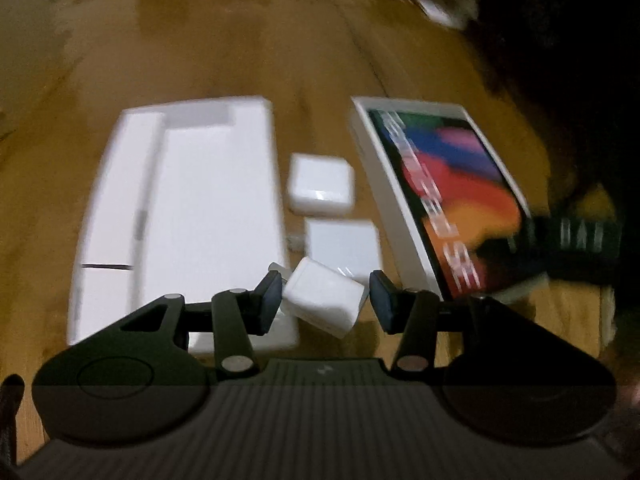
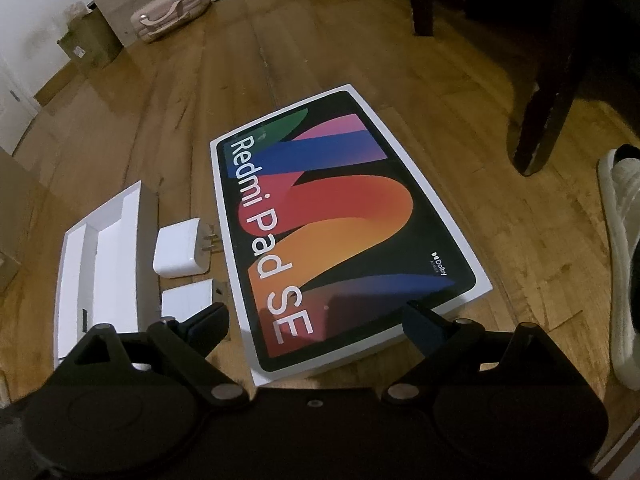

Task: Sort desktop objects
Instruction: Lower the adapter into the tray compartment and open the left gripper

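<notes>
Between the white insert tray (image 1: 180,216) and the Redmi Pad SE box (image 2: 340,232) on the wooden floor (image 2: 160,100), the left gripper (image 1: 324,300), jaws spread, straddles a tilted white charger (image 1: 322,304) that could slip sideways as they close, while the right gripper (image 2: 316,320) hovers open and empty.

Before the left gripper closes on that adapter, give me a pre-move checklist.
1. Left gripper open: ok.
2. Nearest white adapter between its fingers: ok.
3. Adapter lying flat: not ok, it is tilted.
4. Both pads touching the adapter: cannot tell, the left wrist view is blurred.
5. Right gripper open and holding nothing, above the Redmi Pad SE box: ok.
6. White tray in view, left of the adapter: ok.
</notes>
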A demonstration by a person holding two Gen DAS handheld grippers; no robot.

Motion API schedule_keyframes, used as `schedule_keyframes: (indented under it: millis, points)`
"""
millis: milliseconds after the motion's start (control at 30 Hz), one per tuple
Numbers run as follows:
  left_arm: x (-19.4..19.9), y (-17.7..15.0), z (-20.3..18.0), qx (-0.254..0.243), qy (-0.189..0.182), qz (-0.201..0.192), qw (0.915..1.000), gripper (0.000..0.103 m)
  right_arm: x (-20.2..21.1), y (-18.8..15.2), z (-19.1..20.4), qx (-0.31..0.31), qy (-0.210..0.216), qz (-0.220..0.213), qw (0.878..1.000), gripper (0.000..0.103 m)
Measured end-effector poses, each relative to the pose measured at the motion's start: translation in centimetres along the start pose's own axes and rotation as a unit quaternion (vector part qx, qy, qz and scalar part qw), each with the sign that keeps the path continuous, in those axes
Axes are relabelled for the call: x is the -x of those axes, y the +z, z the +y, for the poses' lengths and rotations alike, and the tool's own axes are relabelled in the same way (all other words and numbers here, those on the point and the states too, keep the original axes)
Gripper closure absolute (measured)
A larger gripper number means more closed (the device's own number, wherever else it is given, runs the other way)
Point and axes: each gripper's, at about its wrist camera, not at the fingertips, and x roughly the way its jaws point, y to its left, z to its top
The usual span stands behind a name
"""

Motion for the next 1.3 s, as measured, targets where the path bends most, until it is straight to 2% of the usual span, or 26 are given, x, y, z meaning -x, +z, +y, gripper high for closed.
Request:
schedule_keyframes:
  millis: [133, 267, 333, 433, 500, 633, 867, 967, 1067, 1167, 1200, 1300]
  points:
    - [1.3, 0.7, 3.3, 0.048, 0.043, -0.021, 0.9977, 0.056, 0.0, -0.1, 1.2, 0.021, -0.004, 0.000, 1.000, 0.007]
    - [1.4, 0.1, 6.6, 0.090, 0.089, -0.023, 0.9917, 0.056, -0.3, -0.2, 2.2, 0.032, 0.000, -0.001, 0.999, 0.007]
    - [0.8, -0.8, 7.5, 0.095, 0.109, -0.009, 0.9895, 0.056, -0.5, -0.3, 2.7, 0.040, -0.004, -0.002, 0.999, 0.007]
    - [-0.2, -1.4, 8.2, 0.121, 0.087, 0.009, 0.9888, 0.056, -0.8, -0.5, 3.5, 0.053, -0.007, 0.001, 0.999, 0.007]
    - [-0.6, -1.5, 8.0, 0.122, 0.075, 0.014, 0.9896, 0.056, -0.9, -0.6, 4.0, 0.061, -0.004, 0.004, 0.998, 0.007]
    - [-1.6, -1.5, 7.0, 0.116, 0.071, 0.019, 0.9905, 0.056, -1.1, -0.7, 4.8, 0.073, -0.003, 0.004, 0.997, 0.007]
    - [-3.1, -2.2, 7.2, 0.135, 0.071, 0.043, 0.9874, 0.055, -1.7, -1.0, 5.2, 0.086, -0.010, 0.011, 0.996, 0.007]
    - [-2.7, -1.7, 7.0, 0.140, 0.080, 0.045, 0.9859, 0.052, -1.8, -1.0, 5.3, 0.089, -0.008, 0.011, 0.996, 0.007]
    - [-1.9, -1.1, 7.1, 0.146, 0.082, 0.037, 0.9852, 0.041, -1.8, -1.0, 5.4, 0.091, -0.001, 0.015, 0.996, 0.007]
    - [-1.2, -0.4, 7.3, 0.149, 0.082, 0.030, 0.9850, 0.036, -1.7, -0.9, 5.8, 0.087, 0.008, 0.014, 0.996, 0.007]
    - [-1.3, 0.0, 7.5, 0.150, 0.081, 0.034, 0.9849, 0.031, -1.6, -0.9, 5.9, 0.088, 0.013, 0.010, 0.996, 0.007]
    - [-1.2, 0.4, 7.8, 0.154, 0.056, 0.063, 0.9845, 0.030, -1.4, -1.0, 6.9, 0.092, 0.034, -0.002, 0.995, 0.010]
